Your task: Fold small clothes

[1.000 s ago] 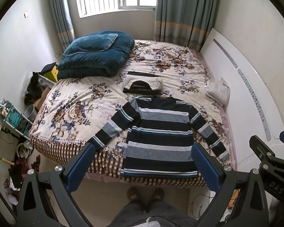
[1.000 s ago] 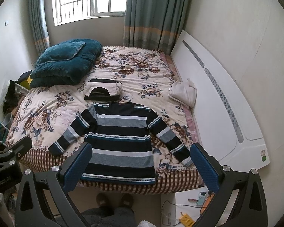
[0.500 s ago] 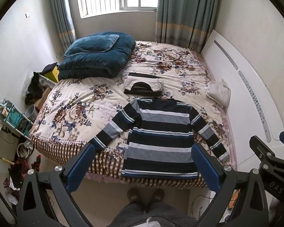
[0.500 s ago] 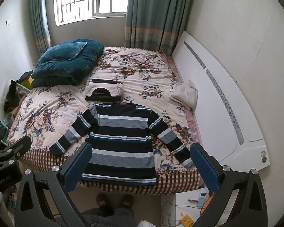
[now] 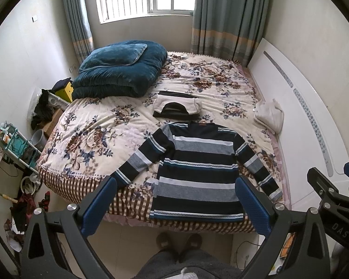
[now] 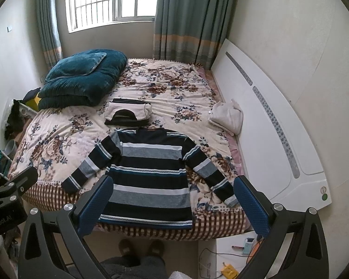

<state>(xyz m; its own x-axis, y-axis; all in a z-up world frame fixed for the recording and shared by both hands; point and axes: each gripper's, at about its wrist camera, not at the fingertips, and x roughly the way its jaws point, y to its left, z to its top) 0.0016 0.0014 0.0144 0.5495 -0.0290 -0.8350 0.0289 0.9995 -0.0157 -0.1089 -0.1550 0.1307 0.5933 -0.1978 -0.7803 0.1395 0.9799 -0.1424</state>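
A dark blue, grey and white striped sweater lies flat on the floral bed, sleeves spread, hem at the near edge; it also shows in the right wrist view. A folded white and black garment lies just beyond its collar, also seen in the right wrist view. My left gripper is open and empty, held above the floor in front of the bed. My right gripper is open and empty, beside it to the right.
A teal folded quilt with a pillow sits at the bed's far left. A white cloth bundle lies at the right edge by the white headboard. Clutter and a rack stand left of the bed. My feet are on the floor below.
Both views have shifted slightly; the bed and sweater sit a little lower in frame. Both grippers stay open and empty. The clothes have not moved.
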